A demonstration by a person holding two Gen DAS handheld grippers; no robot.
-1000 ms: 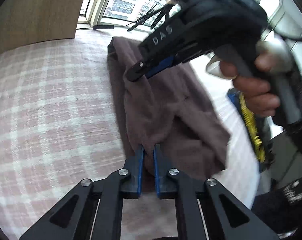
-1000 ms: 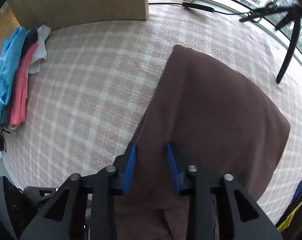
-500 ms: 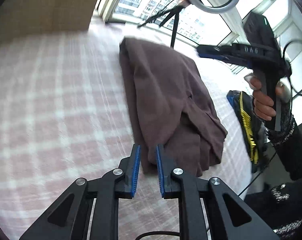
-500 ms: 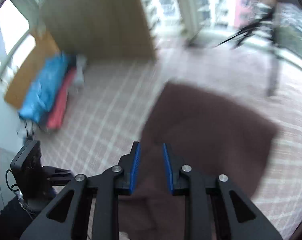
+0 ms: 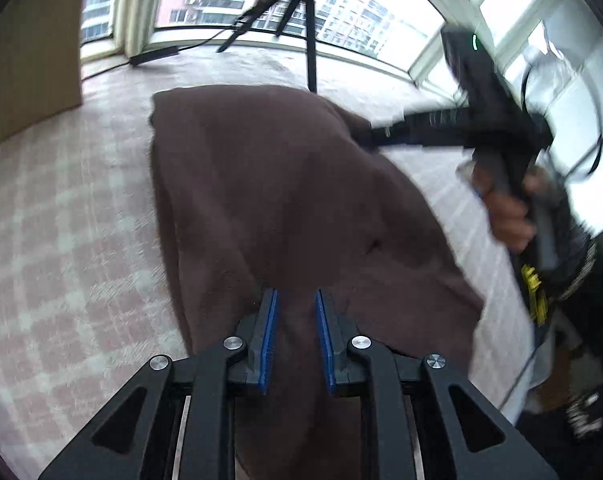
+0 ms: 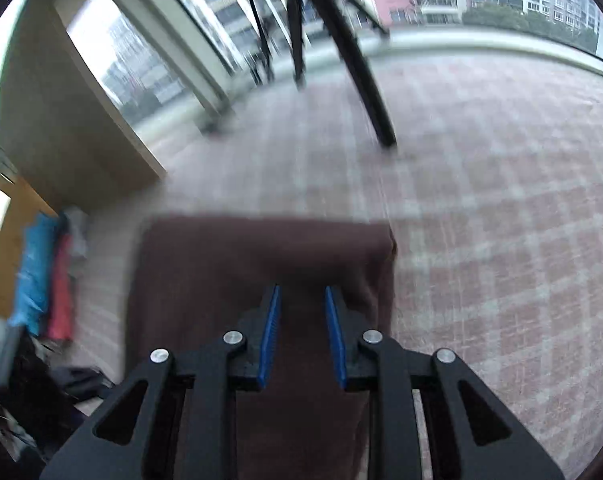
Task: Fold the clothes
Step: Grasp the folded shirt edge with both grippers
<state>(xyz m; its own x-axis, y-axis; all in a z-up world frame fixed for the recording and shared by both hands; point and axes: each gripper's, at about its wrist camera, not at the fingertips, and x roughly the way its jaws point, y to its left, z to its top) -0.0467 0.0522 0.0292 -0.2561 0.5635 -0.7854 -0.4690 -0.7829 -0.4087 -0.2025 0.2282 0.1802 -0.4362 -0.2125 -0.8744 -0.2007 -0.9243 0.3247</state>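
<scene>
The brown garment lies folded on the checked bedcover, spreading ahead of both my pairs of jaws. My left gripper has just been opening; its jaws stand apart over the near edge, cloth behind the gap but, as far as the blur shows, unpinched. My right gripper has swung across above the far side, slightly apart, empty. This fold looks released.

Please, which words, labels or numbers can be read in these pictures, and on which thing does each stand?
No text is readable.
Right tongs: pale marks on the black body, too blurred to read.
Dark sleeve: white print, too blurred to read.
Yellow item: dark marks, too blurred to read.
</scene>
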